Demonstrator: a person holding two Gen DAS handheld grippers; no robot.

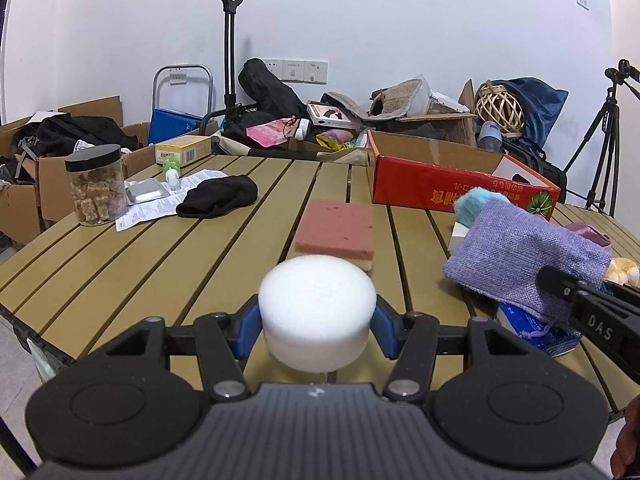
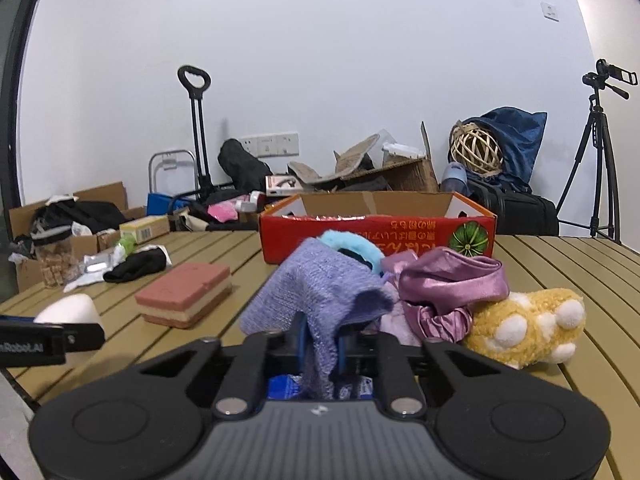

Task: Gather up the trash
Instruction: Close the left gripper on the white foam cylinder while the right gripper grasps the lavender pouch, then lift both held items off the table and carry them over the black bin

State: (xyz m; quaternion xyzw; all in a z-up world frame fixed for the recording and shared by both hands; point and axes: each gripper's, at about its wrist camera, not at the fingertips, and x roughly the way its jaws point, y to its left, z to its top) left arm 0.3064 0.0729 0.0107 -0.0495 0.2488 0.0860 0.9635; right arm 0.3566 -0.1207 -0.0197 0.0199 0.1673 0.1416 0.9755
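L tool (image 1: 318,322) pinches white foam puck (image 1: 316,312); R tool (image 2: 322,344) clamped on lilac pouch (image 2: 316,300), seemingly lifted.

A white foam puck (image 1: 317,312) sits between blue pads (image 1: 244,330); beyond the puck lies a terracotta-topped, cream-banded sponge (image 1: 335,229) on the tan slatted counter (image 1: 120,264); right of it, a lilac knitted pouch (image 1: 524,252), red box (image 1: 440,184) with a green emblem, shiny mauve fabric (image 2: 452,280), yellow plush with white pads (image 2: 532,328)

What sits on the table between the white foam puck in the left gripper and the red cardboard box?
A pink-topped layered sponge block lies between the white foam puck and the red box, clearest in the left wrist view.
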